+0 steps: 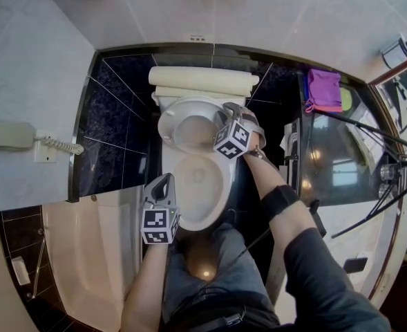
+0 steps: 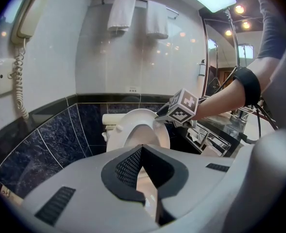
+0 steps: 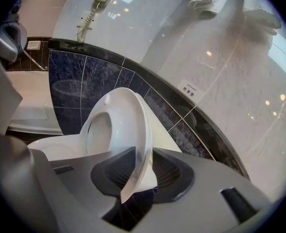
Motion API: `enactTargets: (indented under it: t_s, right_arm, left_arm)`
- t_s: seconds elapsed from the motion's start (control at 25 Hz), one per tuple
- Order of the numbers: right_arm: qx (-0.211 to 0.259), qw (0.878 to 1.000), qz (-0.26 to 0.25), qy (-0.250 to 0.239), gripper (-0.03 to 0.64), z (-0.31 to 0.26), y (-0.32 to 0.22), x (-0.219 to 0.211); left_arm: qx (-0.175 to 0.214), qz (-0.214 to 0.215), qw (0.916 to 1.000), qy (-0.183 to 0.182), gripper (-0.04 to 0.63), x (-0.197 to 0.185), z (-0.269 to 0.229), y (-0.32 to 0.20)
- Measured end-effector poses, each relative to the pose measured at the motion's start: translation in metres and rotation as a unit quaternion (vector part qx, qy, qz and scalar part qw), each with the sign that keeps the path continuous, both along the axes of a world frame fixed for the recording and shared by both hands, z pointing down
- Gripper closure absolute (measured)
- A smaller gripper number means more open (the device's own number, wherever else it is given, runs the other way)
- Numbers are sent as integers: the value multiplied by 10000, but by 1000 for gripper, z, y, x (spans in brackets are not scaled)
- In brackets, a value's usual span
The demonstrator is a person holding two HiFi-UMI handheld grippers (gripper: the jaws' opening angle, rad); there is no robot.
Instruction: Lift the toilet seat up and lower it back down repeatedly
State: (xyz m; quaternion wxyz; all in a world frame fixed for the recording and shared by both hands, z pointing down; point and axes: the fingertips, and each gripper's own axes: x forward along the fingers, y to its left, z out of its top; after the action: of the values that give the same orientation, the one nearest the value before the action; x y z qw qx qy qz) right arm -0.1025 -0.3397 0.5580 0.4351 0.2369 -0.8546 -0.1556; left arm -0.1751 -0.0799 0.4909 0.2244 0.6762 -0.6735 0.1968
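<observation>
Right gripper (image 3: 143,153) is seen closed partway on the toilet seat (image 3: 118,125), whose white rim is pinched between the two dark pads (image 3: 169,171). The seat is raised, near upright but still tilted, over the bowl (image 1: 203,185), with its hinge end by the cistern (image 1: 200,80). Left gripper (image 2: 142,152) is held low at the bowl's front left, apart from the seat. Its pads are seen meeting at the tips, and nothing is gripped between them.
</observation>
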Motion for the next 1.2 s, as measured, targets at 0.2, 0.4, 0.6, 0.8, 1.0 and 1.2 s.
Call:
enactTargets:
  t_s: [0.2,0.4,0.6,0.8,1.0,1.2]
  right_arm:
    - [-9,10000,38,5,520,2,-2,-2]
    - [11,9999,63,108,523,0,3,-1]
    - [59,9998,-31,168,525,-5,21,4]
    - [203,9994,-119,238,526,-11,49,10]
    - [354,9991,-117,211,529,-16,86,20]
    - [529,9982,-160,243,531,-16,123,29]
  left_arm:
    - [-86,-35,10000,28,595,-6,10,4]
    - [-203,-44,9997,105,595,-5,22,7]
    - [-344,-6,9992,204,595,-1,35,10]
    - [-465,54,9985,289,595,3,51,10]
    - [-586,130,9976,359,595,10,67,17]
    - [-624,208,9974,293,595,11,81,27]
